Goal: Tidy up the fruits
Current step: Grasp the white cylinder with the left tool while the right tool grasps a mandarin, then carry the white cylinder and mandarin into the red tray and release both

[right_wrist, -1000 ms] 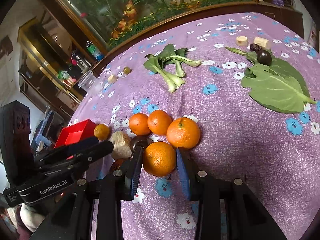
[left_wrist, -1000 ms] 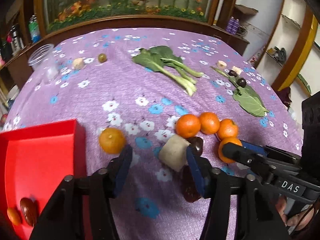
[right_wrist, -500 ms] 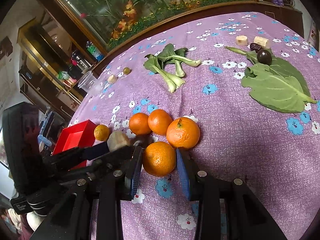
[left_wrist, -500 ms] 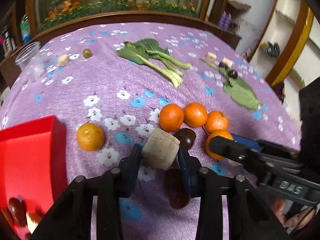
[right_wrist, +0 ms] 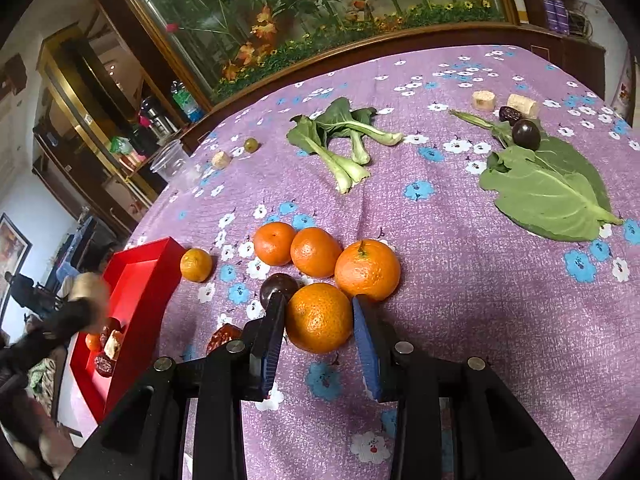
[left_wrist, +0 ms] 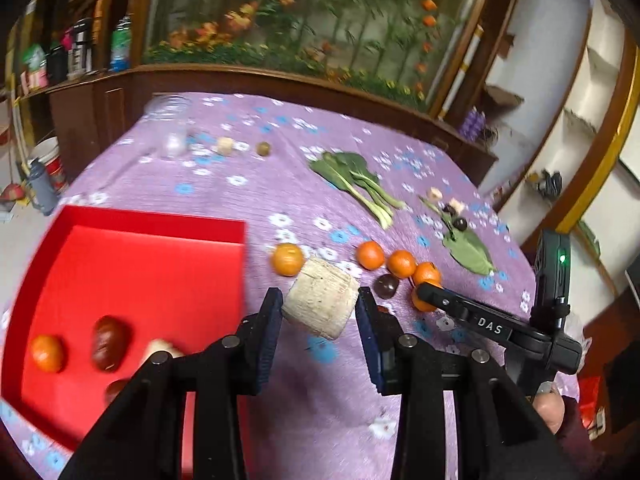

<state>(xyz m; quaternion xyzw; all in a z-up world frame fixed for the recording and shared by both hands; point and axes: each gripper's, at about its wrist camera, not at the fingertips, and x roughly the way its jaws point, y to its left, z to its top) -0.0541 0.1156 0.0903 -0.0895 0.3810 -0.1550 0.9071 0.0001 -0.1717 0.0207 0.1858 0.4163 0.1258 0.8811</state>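
Purple cloth [right_wrist: 460,280]: orange [right_wrist: 319,318] between right gripper [right_wrist: 319,334] fingers.

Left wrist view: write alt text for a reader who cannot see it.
The left claw grips a pale beige cylindrical chunk above a purple floral tablecloth, beside a red tray holding a small orange and dark fruits. Beyond lie loose oranges, leafy greens, and the right claw reaching in.

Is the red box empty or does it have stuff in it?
Not empty. The red box holds a small orange and a brown date.
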